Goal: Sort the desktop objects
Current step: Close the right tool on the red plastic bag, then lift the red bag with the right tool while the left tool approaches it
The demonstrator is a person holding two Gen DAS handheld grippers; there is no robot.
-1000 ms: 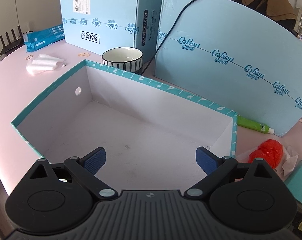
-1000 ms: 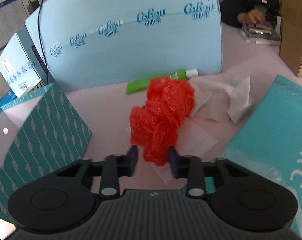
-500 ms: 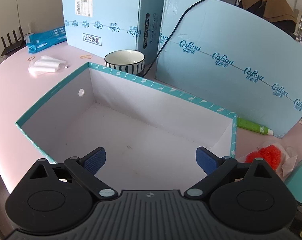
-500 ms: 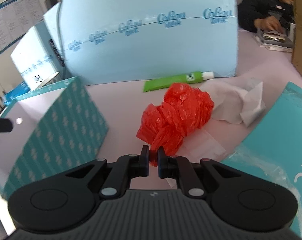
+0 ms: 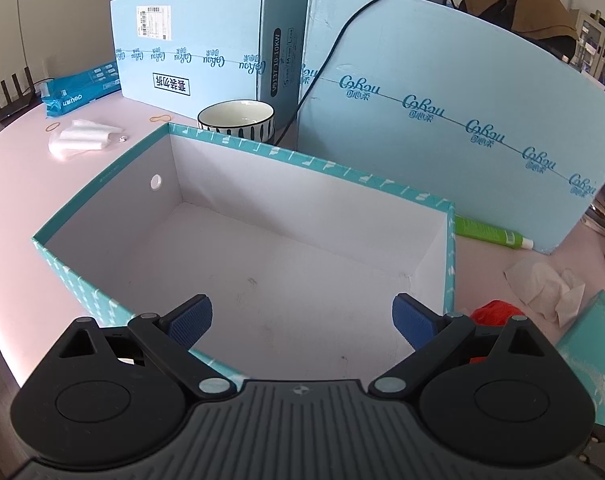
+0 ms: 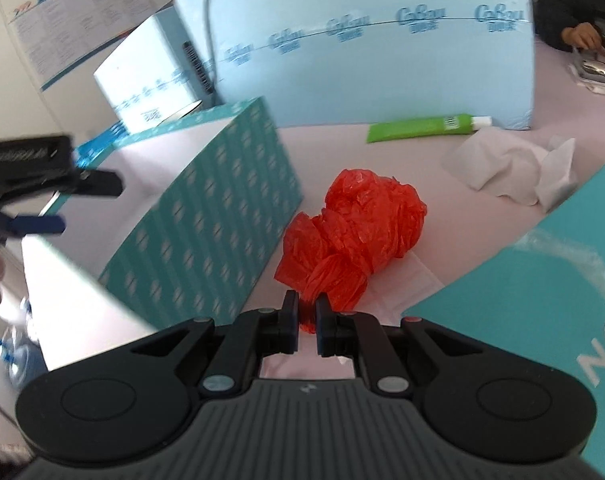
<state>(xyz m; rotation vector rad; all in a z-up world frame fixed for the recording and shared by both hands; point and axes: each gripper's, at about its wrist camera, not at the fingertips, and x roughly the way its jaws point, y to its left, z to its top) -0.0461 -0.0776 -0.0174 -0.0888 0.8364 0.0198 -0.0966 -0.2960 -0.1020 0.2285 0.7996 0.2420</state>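
A crumpled red plastic bag [image 6: 354, 232] hangs just right of the teal patterned box [image 6: 206, 216], and my right gripper [image 6: 305, 316] is shut on its near end. In the left wrist view only a bit of the red bag [image 5: 492, 312] shows past the right finger. My left gripper [image 5: 302, 318] stands open over the teal box [image 5: 286, 156], whose white inside holds nothing. From the right wrist view the left gripper [image 6: 42, 204] appears at the far left above the box. A green tube [image 6: 422, 126] and a crumpled white tissue [image 6: 510, 168] lie on the pink table beyond the bag.
Large light-blue cartons [image 5: 442, 120] stand along the back, with a striped bowl [image 5: 236, 120] in front of them. A teal lid or package [image 6: 542, 304] lies at the right. White tissues [image 5: 82, 140], rubber bands and a blue packet [image 5: 78, 88] sit far left. A person [image 5: 518, 4] sits behind.
My right gripper closed on the red bag's near end and carried it left, toward the teal box, while rolling. The left gripper stayed open over the box.
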